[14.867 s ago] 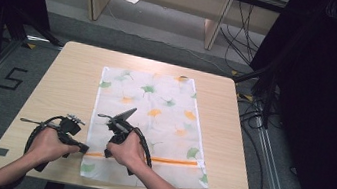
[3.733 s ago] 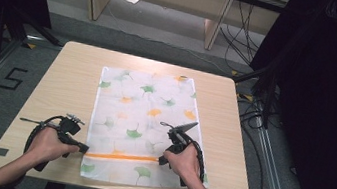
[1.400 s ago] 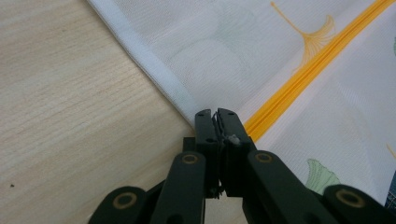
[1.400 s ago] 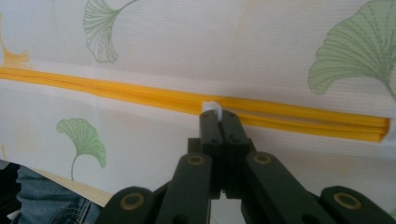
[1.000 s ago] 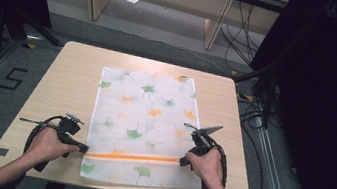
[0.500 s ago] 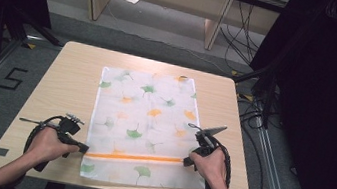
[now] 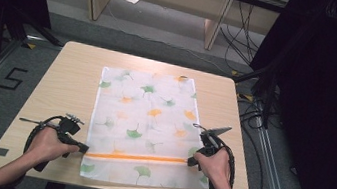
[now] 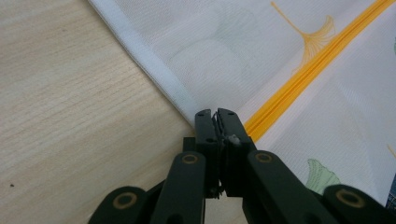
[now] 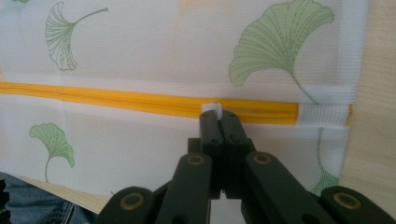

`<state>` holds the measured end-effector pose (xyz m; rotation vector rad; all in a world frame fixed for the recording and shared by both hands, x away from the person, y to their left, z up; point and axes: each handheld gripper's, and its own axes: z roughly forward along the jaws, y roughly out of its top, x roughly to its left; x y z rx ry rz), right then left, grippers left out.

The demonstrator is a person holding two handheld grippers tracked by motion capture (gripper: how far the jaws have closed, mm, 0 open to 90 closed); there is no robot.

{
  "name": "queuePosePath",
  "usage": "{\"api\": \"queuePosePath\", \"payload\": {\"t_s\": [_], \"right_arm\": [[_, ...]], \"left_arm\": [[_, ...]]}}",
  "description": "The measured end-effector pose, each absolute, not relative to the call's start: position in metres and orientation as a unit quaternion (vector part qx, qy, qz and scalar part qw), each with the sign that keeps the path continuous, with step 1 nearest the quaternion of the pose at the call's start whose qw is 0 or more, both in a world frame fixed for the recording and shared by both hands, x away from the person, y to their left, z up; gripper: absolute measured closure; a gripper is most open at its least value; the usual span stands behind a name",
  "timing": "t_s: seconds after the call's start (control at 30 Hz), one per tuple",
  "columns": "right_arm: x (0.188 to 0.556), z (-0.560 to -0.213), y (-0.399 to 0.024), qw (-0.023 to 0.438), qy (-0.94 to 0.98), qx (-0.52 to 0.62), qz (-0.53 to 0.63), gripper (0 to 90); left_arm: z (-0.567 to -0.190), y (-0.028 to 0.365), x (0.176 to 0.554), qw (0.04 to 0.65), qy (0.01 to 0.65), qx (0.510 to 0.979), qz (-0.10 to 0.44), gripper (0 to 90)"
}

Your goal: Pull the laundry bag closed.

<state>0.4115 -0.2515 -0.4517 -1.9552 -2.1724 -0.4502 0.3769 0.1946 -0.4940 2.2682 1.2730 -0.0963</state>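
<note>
Now the right tool (image 9: 218, 116), clamped on the zipper pull (image 9: 211, 108), sits nearer the mesh laundry bag's (image 7: 144, 121) right edge; left tool (image 8: 215, 116) stays clamped on its left hem.

Left gripper (image 7: 81, 148): black body, black cable looping in an arc behind the hand, small metal-grey fittings on top. Left gripper view (image 8: 216, 115): two flat black jaws on broad, rounded black link arms; brass-coloured rings at the pivots; small round screw holes near the tips.

Right gripper (image 7: 190, 162): same black build, black cable curving round the hand, grey three-cornered plate on top. Right gripper view (image 9: 218, 115): identical jaws, links, brass pivot rings.

Person: forearms bare, no sleeves; blue denim at the knee.
</note>
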Motion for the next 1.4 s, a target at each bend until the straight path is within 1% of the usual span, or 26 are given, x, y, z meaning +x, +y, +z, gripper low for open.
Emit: {"api": "queuePosePath", "payload": {"t_s": [0.07, 0.1, 0.13, 0.27, 0.3, 0.47, 0.53, 0.57, 0.8, 0.9, 0.93, 0.97, 1.03, 1.07, 1.2, 1.27, 1.37, 1.4], "right_arm": [[0.412, -0.451, -0.253, 0.1, -0.733, -0.657, -0.147, 90.0], [0.412, -0.452, -0.254, 0.091, -0.731, -0.659, -0.151, 90.0], [0.413, -0.45, -0.255, 0.102, -0.729, -0.661, -0.148, 90.0], [0.412, -0.451, -0.257, 0.095, -0.733, -0.658, -0.147, 90.0], [0.413, -0.45, -0.258, 0.104, -0.724, -0.665, -0.151, 90.0], [0.412, -0.45, -0.263, 0.095, -0.727, -0.664, -0.145, 90.0], [0.412, -0.451, -0.263, 0.096, -0.719, -0.671, -0.151, 90.0], [0.413, -0.45, -0.263, 0.105, -0.718, -0.672, -0.148, 90.0], [0.413, -0.452, -0.265, 0.102, -0.722, -0.668, -0.15, 90.0], [0.412, -0.45, -0.261, 0.114, -0.692, -0.698, -0.146, 90.0], [0.414, -0.453, -0.269, 0.106, -0.721, -0.669, -0.147, 90.0], [0.413, -0.453, -0.271, 0.093, -0.718, -0.674, -0.147, 90.0], [0.413, -0.452, -0.273, 0.102, -0.718, -0.672, -0.147, 90.0], [0.413, -0.452, -0.277, 0.091, -0.717, -0.675, -0.147, 90.0], [0.413, -0.452, -0.281, 0.088, -0.711, -0.681, -0.151, 90.0], [0.414, -0.452, -0.285, 0.095, -0.712, -0.681, -0.142, 90.0], [0.414, -0.453, -0.288, 0.084, -0.703, -0.69, -0.151, 90.0], [0.413, -0.452, -0.285, 0.096, -0.675, -0.715, -0.153, 90.0]], "left_arm": [[-0.494, 0.195, 0.377, 0.265, 0.472, 0.84, -0.035, 87.8], [-0.494, 0.195, 0.377, 0.265, 0.472, 0.84, -0.035, 87.8], [-0.494, 0.195, 0.377, 0.266, 0.472, 0.84, -0.035, 87.8], [-0.494, 0.195, 0.377, 0.265, 0.472, 0.84, -0.035, 87.8], [-0.494, 0.194, 0.377, 0.265, 0.473, 0.839, -0.035, 87.8], [-0.494, 0.195, 0.377, 0.264, 0.472, 0.84, -0.035, 87.8], [-0.494, 0.195, 0.377, 0.266, 0.472, 0.84, -0.035, 87.8], [-0.494, 0.195, 0.377, 0.267, 0.472, 0.84, -0.035, 87.8], [-0.494, 0.195, 0.377, 0.265, 0.473, 0.84, -0.036, 87.8], [-0.494, 0.195, 0.377, 0.265, 0.472, 0.84, -0.036, 87.7], [-0.494, 0.195, 0.377, 0.264, 0.472, 0.84, -0.036, 87.8], [-0.494, 0.195, 0.377, 0.264, 0.472, 0.841, -0.036, 87.7], [-0.494, 0.195, 0.377, 0.264, 0.471, 0.841, -0.036, 87.8], [-0.494, 0.195, 0.377, 0.264, 0.472, 0.84, -0.036, 87.8], [-0.494, 0.195, 0.377, 0.266, 0.472, 0.84, -0.036, 87.8], [-0.494, 0.195, 0.377, 0.264, 0.472, 0.841, -0.036, 87.8], [-0.494, 0.195, 0.377, 0.264, 0.472, 0.84, -0.036, 87.8], [-0.494, 0.195, 0.377, 0.265, 0.472, 0.84, -0.036, 87.8]]}}
